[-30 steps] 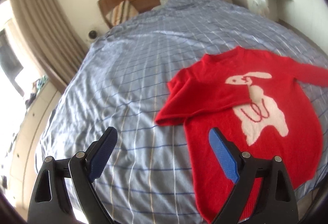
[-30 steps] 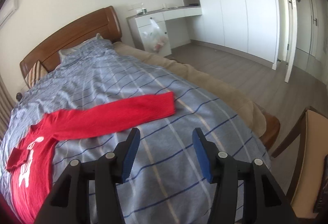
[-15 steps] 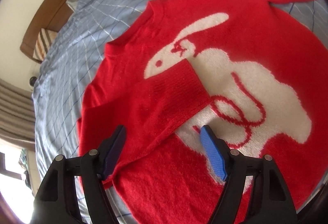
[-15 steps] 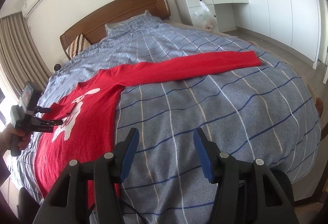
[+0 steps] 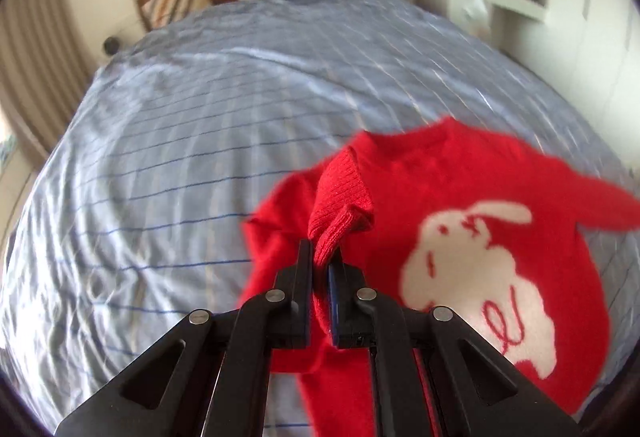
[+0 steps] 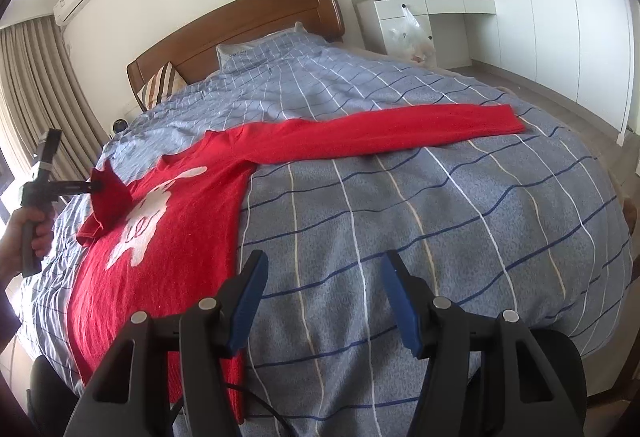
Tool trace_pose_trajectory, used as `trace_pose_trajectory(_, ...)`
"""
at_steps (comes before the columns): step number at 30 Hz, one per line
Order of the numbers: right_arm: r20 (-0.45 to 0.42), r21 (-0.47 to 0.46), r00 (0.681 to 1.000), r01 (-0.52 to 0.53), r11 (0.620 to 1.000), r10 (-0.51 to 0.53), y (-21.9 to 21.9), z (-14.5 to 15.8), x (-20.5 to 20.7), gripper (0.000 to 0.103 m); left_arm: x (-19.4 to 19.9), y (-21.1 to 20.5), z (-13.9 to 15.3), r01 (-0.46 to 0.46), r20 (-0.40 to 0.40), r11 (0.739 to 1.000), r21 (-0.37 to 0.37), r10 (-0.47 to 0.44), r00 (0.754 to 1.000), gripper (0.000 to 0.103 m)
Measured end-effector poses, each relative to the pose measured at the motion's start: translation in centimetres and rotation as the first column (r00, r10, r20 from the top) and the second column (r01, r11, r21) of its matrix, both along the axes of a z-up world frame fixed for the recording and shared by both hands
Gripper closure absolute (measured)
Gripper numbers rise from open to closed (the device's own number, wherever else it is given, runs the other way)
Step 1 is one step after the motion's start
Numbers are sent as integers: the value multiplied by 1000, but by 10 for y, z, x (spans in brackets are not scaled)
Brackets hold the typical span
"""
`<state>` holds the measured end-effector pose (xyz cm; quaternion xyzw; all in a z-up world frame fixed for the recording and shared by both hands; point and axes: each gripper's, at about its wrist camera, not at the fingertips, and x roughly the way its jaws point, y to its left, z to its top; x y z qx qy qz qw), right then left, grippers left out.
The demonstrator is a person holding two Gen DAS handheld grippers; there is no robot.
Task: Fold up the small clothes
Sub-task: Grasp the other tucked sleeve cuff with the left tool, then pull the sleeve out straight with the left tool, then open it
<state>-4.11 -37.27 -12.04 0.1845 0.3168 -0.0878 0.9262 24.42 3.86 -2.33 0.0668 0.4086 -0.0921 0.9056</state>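
Observation:
A red sweater (image 5: 448, 173) with a white rabbit on the front lies flat on the bed (image 5: 200, 125). My left gripper (image 5: 320, 254) is shut on the ribbed cuff of its left sleeve (image 5: 344, 201) and holds it lifted above the body. From the right wrist view that gripper (image 6: 94, 186) sits at the sweater's (image 6: 180, 237) left edge, in a person's hand (image 6: 24, 233). The other sleeve (image 6: 400, 129) stretches straight out to the right. My right gripper (image 6: 324, 257) hovers over bare cover near the hem; its jaws are opening with nothing between them.
The blue checked cover (image 6: 440, 217) spans the whole bed. A wooden headboard (image 6: 240, 25), a pillow and a striped cushion (image 6: 160, 85) lie at the far end. A white desk with a plastic bag (image 6: 412, 33) and wardrobes stand to the right, curtains (image 6: 32, 97) to the left.
My left gripper came in over the folded sleeve, shut on its cuff and pulled it up and back to the left. The right gripper swung toward the bed, then stayed in place.

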Motion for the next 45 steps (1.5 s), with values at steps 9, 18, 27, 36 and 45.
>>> trace_pose_trajectory(9,-9,27,1000,-1,1000,2,2,-7,5,44,-18,225,-4,-643,8,766,8,643,766,98)
trace_pose_trajectory(18,-33,9,999,-22,1000,22,9,-11,9,44,-58,261,-96,-749,-144,661,46,746,650,99)
trace_pose_trajectory(27,-45,6,999,-13,1000,13,10,-14,9,44,-57,264,-121,-740,-145,670,54,739,658,100)
trace_pose_trajectory(36,-54,3,998,-13,1000,14,12,-16,11,44,-61,286,-124,-771,-217,631,-85,743,633,100)
trace_pose_trajectory(45,-51,12,999,0,1000,1,11,-15,10,43,-62,287,-126,-772,-228,628,-100,741,632,99)
